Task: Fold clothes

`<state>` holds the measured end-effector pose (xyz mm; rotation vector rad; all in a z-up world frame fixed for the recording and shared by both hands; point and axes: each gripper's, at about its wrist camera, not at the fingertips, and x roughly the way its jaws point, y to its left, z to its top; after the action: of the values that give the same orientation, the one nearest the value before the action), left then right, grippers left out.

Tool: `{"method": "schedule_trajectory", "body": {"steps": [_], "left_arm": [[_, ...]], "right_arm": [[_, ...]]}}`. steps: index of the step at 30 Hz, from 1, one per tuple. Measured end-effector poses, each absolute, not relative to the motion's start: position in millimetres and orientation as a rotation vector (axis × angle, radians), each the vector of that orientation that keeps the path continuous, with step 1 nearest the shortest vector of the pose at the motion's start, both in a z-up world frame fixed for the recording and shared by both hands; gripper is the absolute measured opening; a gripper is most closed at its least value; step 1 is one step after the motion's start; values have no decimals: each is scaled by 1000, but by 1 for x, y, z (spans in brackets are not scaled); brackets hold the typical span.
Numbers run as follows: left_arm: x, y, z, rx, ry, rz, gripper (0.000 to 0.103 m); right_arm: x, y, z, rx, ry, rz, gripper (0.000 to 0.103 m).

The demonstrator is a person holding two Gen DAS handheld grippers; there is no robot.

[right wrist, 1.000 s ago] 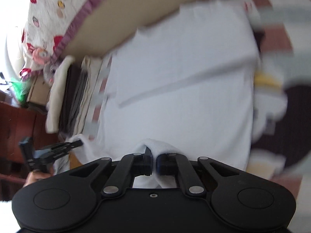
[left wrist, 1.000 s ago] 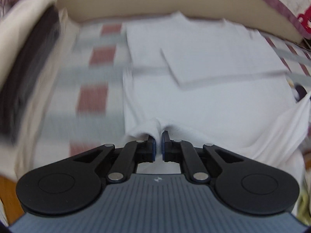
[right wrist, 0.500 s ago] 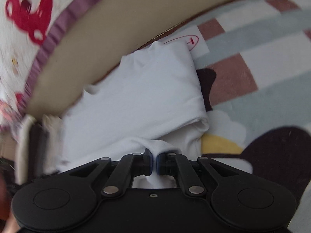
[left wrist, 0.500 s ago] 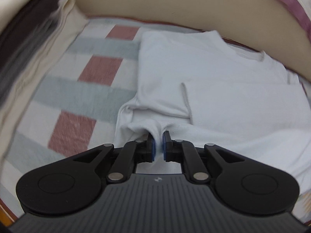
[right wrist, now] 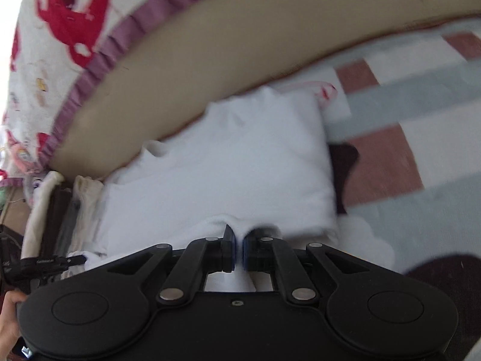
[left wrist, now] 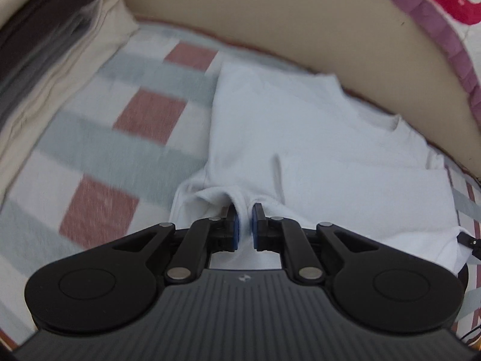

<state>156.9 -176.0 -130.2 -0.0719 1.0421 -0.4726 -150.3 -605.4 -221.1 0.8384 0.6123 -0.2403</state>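
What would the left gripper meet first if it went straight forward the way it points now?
The left gripper, shut on the white shirt, would first pass over that shirt, then probably meet the beige padded edge behind it; depth is unclear.

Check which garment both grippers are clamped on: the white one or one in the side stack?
The white T-shirt: left gripper and right gripper pinch it; folded stack lies untouched.
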Motion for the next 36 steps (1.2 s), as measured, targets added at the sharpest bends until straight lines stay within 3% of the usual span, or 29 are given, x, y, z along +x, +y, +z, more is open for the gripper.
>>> {"method": "schedule_trajectory", "body": {"steps": [4,6,9,12,14,20,22,23,25,27,31,36], "left_arm": [[162,-173,-121,-76,977,-442,24],[156,-171,-116,-28,932,-432,35],[138,-169,-109,69,889,-480,42],[114,-172,-107,186,868,-533,48],[100,-174,-109,260,859,-566,49],[74,-185,-125,383,893,-647,56],[72,-192,-131,388,923,-664,56],[72,-196,-133,391,936,-673,56],[66,-206,-136,434,939,-697,59],[62,-215,-139,489,917,-701,71],[57,-229,-146,552,872,-687,71],[51,-246,-155,630,815,-668,72]], "right_arm": [[-147,-613,-225,841,598,-302,9],[-146,-616,-230,830,619,-343,9],[-150,-616,-226,818,621,-364,10],[-156,-608,-207,715,594,-395,21],[-162,-605,-194,655,565,-430,31],[-170,-588,-183,593,612,-321,33],[-162,-571,-185,509,688,-233,53],[-158,-560,-187,452,717,-217,56],[-152,-540,-191,344,772,-186,57],[-147,-527,-200,301,818,-165,57],[-140,-510,-215,196,865,-228,57],[-144,-515,-220,284,827,-323,57]]}}
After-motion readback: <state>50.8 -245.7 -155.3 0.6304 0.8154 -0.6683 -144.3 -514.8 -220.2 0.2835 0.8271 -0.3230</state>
